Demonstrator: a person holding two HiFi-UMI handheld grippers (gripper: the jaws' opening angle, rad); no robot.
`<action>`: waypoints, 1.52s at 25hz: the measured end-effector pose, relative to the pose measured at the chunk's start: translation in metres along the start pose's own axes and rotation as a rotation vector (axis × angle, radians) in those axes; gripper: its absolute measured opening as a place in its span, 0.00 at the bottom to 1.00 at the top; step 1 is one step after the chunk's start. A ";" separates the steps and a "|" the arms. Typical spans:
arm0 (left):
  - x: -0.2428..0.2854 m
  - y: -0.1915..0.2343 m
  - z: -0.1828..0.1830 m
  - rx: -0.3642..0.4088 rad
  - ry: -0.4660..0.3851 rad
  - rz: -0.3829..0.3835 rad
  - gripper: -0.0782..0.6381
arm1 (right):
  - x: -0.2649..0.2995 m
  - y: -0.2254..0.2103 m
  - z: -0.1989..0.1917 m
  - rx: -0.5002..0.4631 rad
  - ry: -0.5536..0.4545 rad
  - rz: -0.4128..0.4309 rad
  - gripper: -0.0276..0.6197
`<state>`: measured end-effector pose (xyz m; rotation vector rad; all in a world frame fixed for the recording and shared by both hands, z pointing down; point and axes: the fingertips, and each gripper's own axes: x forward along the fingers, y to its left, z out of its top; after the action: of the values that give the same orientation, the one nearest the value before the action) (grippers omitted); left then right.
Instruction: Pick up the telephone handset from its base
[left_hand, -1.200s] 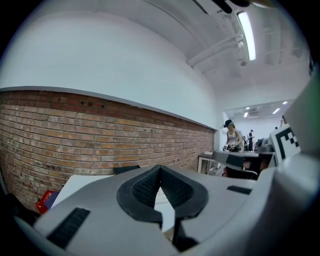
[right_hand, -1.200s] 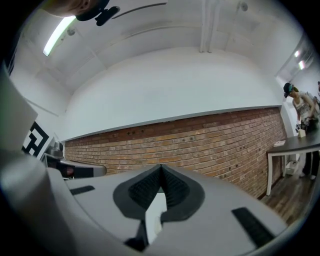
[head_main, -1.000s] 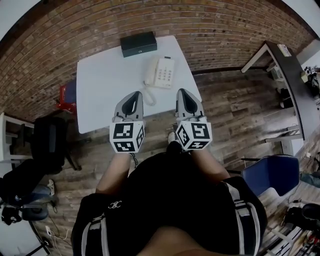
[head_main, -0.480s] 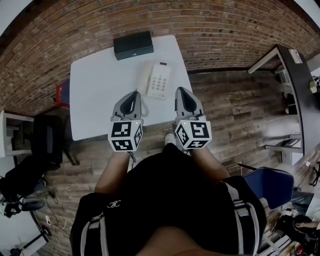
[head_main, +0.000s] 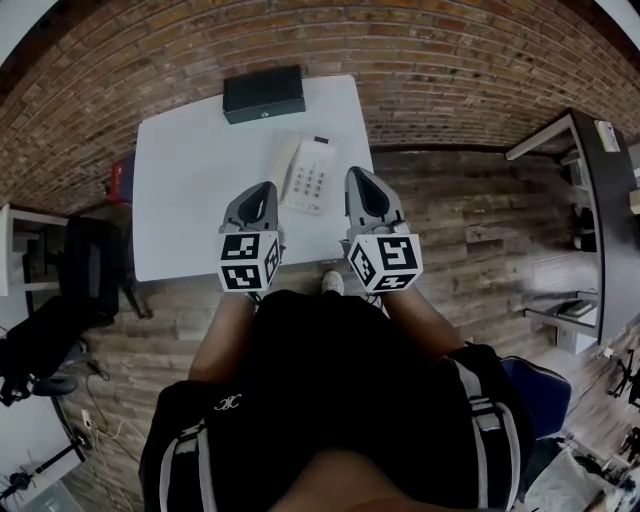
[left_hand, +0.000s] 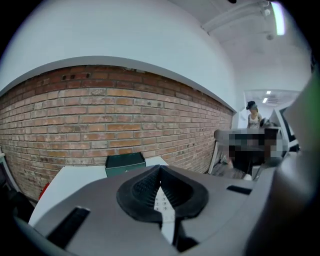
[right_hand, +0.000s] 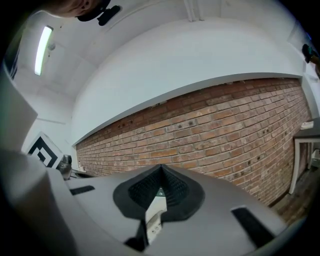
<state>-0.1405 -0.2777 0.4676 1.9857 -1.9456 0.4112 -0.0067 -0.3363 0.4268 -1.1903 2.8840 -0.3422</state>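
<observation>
Wood-plank flooring (head_main: 480, 230) lies under the person, whose dark-clothed torso fills the bottom of the head view, with one shoe (head_main: 331, 283) showing just short of the tabletop's near edge. Ahead of the body both tools are held side by side, pointing forward, which looks like an approach, not a grasp. The left gripper (head_main: 263, 188) has its jaws pressed together on nothing; its own view shows the ribbed pads meeting at the tips, with only a sliver of keypad visible through the slot behind them. The right gripper (head_main: 358, 173) is likewise closed and empty, and points level at the wall, so it seems to be merely carried along. Beyond their tips spreads the white tabletop (head_main: 185, 200). The telephone base (head_main: 312, 180) sits on its right half, between the two tips as seen from above. The white handset (head_main: 284, 166) rests in its cradle along the base's left side, untouched. It lies just beyond the left gripper, which is probably why that tool leads. Those jaws would have to part before they could take the handset. Farther back a dark rectangular box (head_main: 263, 94) stands at the tabletop's far edge, close against the brick wall (head_main: 450, 50).
</observation>
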 end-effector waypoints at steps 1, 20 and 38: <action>0.005 0.002 -0.001 0.001 0.008 0.007 0.11 | 0.003 -0.002 0.000 0.002 0.002 0.004 0.04; 0.096 0.049 -0.057 0.041 0.202 -0.070 0.12 | 0.030 -0.013 -0.003 -0.016 0.016 -0.115 0.04; 0.161 0.054 -0.116 0.134 0.403 -0.119 0.43 | 0.011 -0.032 -0.001 -0.013 0.014 -0.268 0.04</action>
<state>-0.1878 -0.3748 0.6431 1.9025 -1.5786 0.8554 0.0078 -0.3662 0.4349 -1.5858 2.7429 -0.3340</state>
